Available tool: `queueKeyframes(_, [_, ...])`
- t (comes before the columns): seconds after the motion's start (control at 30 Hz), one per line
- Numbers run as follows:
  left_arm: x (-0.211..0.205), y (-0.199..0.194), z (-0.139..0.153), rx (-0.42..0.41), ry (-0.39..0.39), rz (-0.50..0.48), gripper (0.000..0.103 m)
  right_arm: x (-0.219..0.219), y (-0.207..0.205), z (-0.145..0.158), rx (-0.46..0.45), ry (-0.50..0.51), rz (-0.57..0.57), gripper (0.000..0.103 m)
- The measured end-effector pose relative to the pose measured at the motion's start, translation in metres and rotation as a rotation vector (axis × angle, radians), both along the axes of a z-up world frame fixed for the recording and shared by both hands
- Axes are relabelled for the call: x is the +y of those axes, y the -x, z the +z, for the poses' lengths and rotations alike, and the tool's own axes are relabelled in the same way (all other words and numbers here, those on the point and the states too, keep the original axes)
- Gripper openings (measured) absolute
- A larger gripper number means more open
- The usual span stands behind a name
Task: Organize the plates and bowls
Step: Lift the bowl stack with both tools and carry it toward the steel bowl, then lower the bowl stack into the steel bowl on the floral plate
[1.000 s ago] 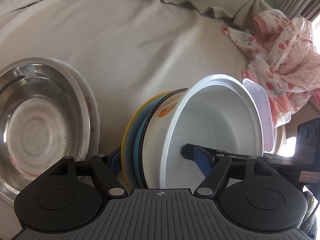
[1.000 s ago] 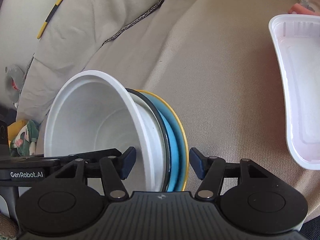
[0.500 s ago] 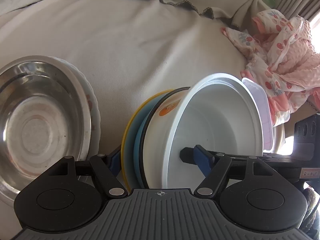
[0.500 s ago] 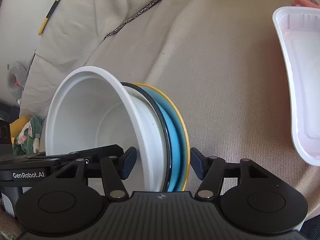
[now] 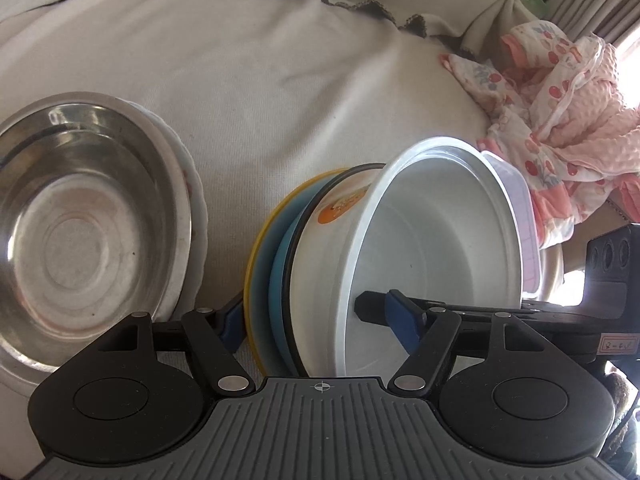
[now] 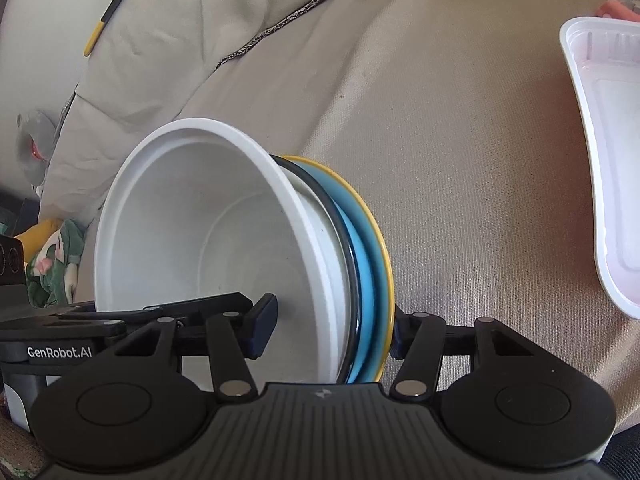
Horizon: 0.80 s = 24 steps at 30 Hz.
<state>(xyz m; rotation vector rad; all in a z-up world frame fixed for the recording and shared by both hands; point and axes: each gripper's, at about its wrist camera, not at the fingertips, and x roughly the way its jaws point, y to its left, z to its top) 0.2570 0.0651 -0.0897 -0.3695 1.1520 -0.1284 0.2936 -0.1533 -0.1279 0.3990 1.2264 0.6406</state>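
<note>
Both grippers, left (image 5: 316,326) and right (image 6: 334,330), straddling upright dish stack (image 6: 320,272) edge-on; right jaws just closing, clamping stack; left jaws clamping too.

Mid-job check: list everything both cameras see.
white bowl: 1, white, front of dish stack held on edge
printed bowl: 1, white, black rim, behind it
blue plate: 1, blue, next
yellow-rimmed plate: 1, blue, stack's back
steel bowl: 1, silver, left, on white plate
tray: 1, pinkish white, right
cloth: 1, pink patterned, right
cover: 1, beige, underneath
left tongs: 1, black, clamped across dish stack
right tongs: 1, black, jaws just closed onto dish stack
</note>
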Motion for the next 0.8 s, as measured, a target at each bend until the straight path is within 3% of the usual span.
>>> queueKeyframes(0.47, [0.003, 0.001, 0.008, -0.036, 0.034, -0.005, 0.075, 0.005, 0.002, 0.013, 0.001, 0.027, -0.015, 0.056])
queueKeyframes(0.67, [0.022, -0.004, 0.045, -0.124, 0.100, -0.032, 0.075, 0.014, -0.001, 0.063, -0.079, 0.087, -0.026, 0.057])
queueKeyframes(0.8, [0.055, 0.009, 0.083, -0.232, 0.086, 0.022, 0.075, 0.048, -0.006, 0.105, -0.148, 0.085, 0.034, 0.058])
